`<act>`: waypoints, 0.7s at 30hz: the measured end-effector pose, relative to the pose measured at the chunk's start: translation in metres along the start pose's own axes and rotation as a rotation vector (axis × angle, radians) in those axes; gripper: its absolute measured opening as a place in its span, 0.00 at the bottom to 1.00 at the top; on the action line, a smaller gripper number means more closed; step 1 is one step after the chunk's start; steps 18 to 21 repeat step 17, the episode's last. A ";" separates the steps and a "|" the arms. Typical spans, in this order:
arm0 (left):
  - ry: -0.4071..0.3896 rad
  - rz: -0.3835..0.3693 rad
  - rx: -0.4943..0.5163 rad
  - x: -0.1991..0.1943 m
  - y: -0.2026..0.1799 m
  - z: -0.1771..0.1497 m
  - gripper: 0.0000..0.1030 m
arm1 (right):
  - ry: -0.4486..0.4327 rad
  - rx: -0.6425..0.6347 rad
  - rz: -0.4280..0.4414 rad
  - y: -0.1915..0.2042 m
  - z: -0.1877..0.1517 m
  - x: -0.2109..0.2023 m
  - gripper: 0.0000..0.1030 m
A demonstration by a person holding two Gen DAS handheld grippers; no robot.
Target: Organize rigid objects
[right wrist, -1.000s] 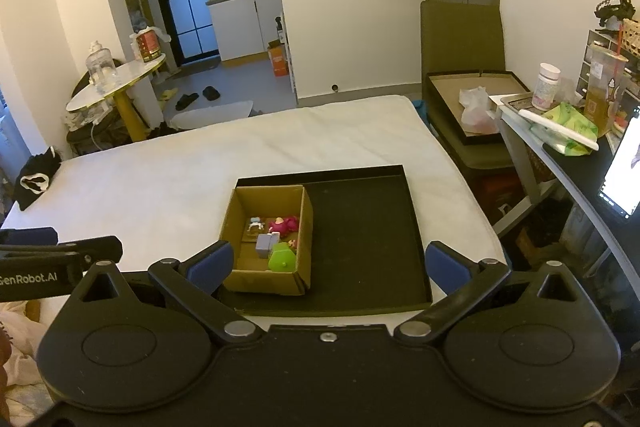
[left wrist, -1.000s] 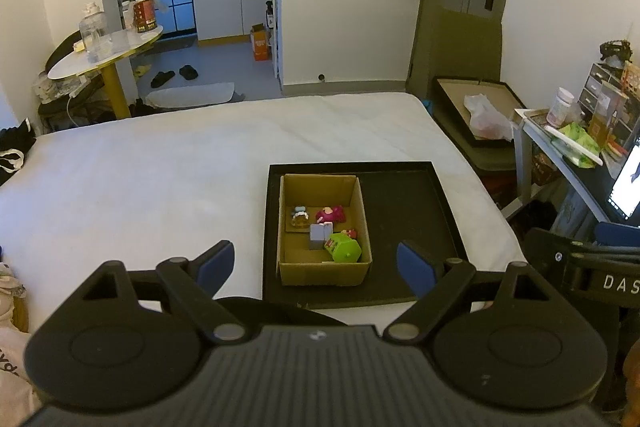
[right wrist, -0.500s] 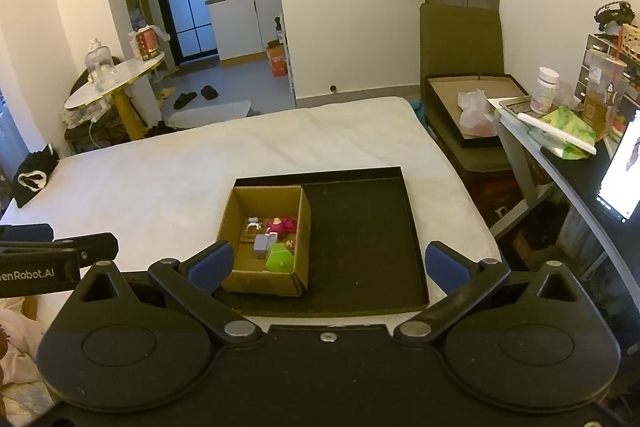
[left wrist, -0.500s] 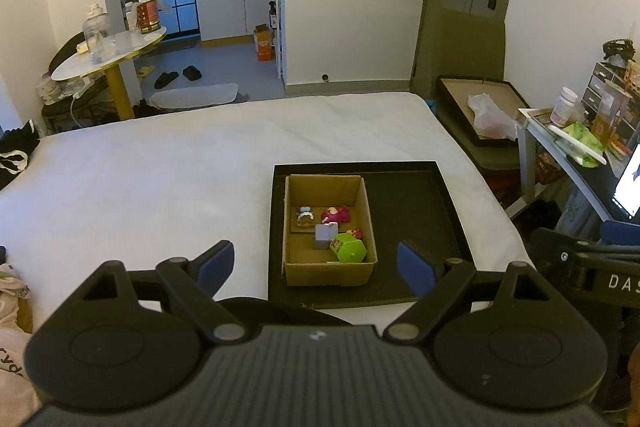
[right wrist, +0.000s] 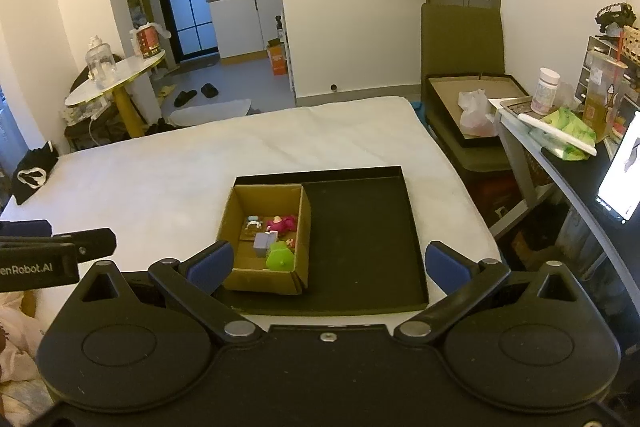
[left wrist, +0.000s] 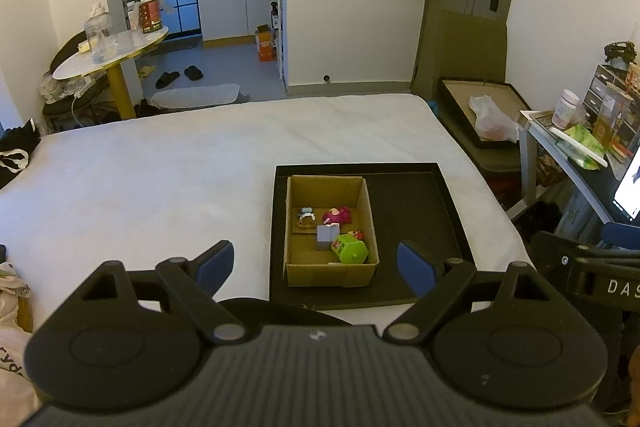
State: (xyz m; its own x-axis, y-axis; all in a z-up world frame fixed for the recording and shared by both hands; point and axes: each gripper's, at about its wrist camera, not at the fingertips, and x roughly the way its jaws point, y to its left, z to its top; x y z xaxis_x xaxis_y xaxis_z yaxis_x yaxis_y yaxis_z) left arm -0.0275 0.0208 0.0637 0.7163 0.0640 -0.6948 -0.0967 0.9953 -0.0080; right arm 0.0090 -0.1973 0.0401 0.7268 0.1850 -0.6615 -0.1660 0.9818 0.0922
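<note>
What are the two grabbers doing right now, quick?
Left gripper: open, holding nothing.
Right gripper: open, holding nothing.

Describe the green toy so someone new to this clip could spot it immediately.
On the white bed lies a black tray holding an open cardboard box at its left side. The green toy sits in the box's near right corner, the only bright green piece, beside a grey block.

A white bed (left wrist: 160, 179) carrying one black tray (left wrist: 416, 211)

We see the tray lying flat near the bed's right edge, towards the near right corner. A dark garment with a white mark (right wrist: 34, 175) drapes over the far left edge; the sheet between them shows only faint creases.
</note>
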 end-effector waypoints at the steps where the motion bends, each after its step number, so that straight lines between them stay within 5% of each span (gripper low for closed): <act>1: 0.002 0.002 0.000 0.000 0.000 0.000 0.86 | -0.001 -0.001 -0.002 -0.001 0.000 0.000 1.00; 21: 0.010 -0.008 0.031 0.012 -0.006 -0.002 0.87 | 0.017 -0.011 -0.023 -0.001 -0.006 0.010 1.00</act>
